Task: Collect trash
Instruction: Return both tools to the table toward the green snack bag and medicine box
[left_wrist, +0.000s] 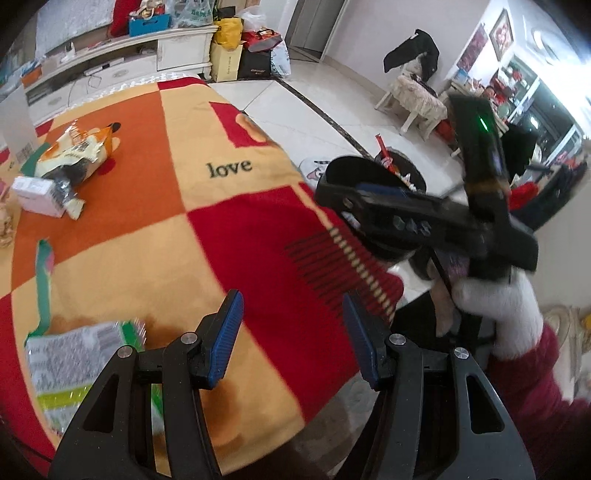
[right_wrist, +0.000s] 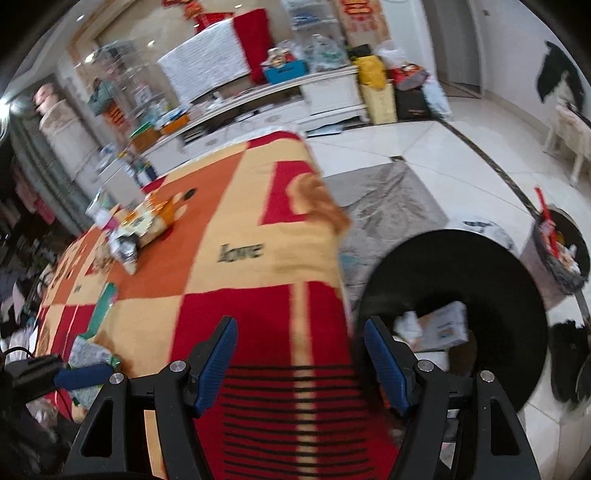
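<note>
While both hand-held grippers hang released and empty over the checked cloth (left_wrist: 155, 236) on the desk, left hand-held gripper (left_wrist: 293, 332) and right hand-held gripper (right_wrist: 301, 360), I see the trash still lying there: a snack bag (left_wrist: 79, 155) far across, a printed wrapper (left_wrist: 79, 354) just beside my left fingers. My right sits at the desk edge above the black bin (right_wrist: 491, 291) on the floor; I judge a shallow pinch could gather cloth with the wrapper, or let it slip short of the bin

White tiled floor (left_wrist: 295, 110), white cabinet (left_wrist: 177, 48), checked tablecloth (left_wrist: 147, 229).
</note>
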